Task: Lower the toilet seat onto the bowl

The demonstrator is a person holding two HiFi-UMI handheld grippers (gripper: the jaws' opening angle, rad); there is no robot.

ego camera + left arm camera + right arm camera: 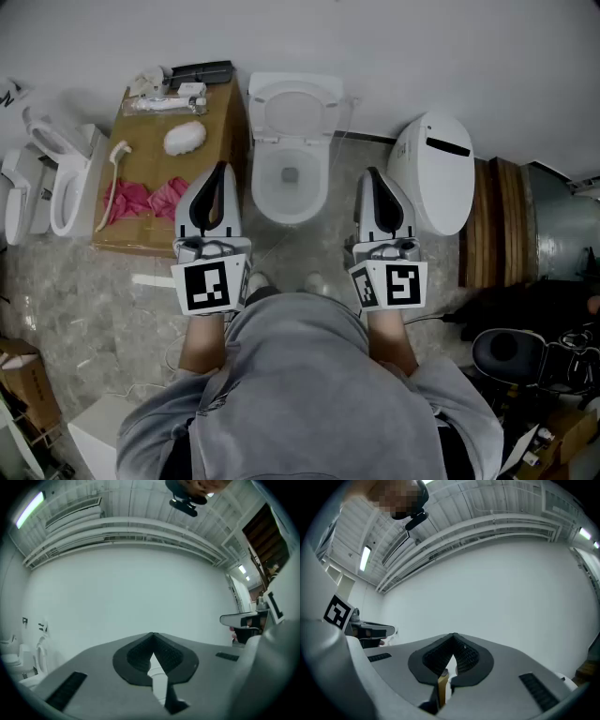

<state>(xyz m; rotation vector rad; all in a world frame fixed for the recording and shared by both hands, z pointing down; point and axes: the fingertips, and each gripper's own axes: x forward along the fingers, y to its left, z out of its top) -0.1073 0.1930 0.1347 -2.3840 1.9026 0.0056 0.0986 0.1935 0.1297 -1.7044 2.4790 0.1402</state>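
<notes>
The white toilet bowl (289, 183) stands against the wall straight ahead of me. Its seat (294, 101) appears raised at the back, over the open bowl. My left gripper (221, 169) is held to the bowl's left and my right gripper (371, 174) to its right, both short of it and touching nothing. In the left gripper view the left gripper (152, 635) has its jaws shut with nothing between them. The right gripper (453, 636) is likewise shut and empty. Both gripper views face the bare white wall and ceiling, so the toilet is hidden there.
A cardboard box (159, 178) with a pink cloth (141, 200) and white items sits left of the bowl. A second toilet with its lid down (439, 173) stands to the right, wooden planks (497, 220) beyond it. More toilets (52, 178) line the far left. A black stool (506, 352) is at lower right.
</notes>
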